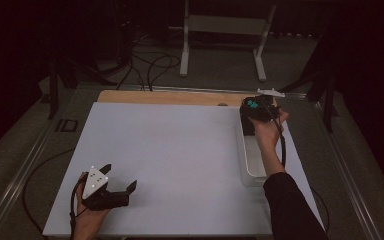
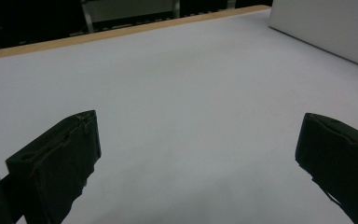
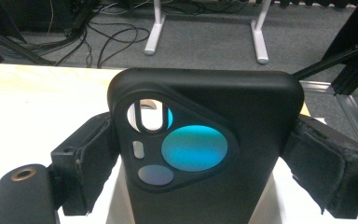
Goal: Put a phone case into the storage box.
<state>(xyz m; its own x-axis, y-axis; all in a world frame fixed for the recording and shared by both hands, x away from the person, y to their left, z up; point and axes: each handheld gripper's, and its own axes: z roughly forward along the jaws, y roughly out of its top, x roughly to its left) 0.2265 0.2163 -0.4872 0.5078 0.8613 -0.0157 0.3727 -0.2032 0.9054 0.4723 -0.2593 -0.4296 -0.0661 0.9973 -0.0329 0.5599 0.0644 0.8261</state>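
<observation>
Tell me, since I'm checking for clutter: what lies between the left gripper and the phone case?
Bare white tabletop in the high view, from left gripper to phone case.

Matt black plastic phone case

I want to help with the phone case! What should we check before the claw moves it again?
1. Right claw squeezes the black phone case from both sides: ok.
2. Case sits straight between the pads, camera cutout facing the right gripper view: ok.
3. Case is above the far end of the white tray: ok.
4. Whether anything lies inside the tray: cannot tell.
5. Left claw is open and holds nothing, low over the white table, far from the tray: ok.
</observation>
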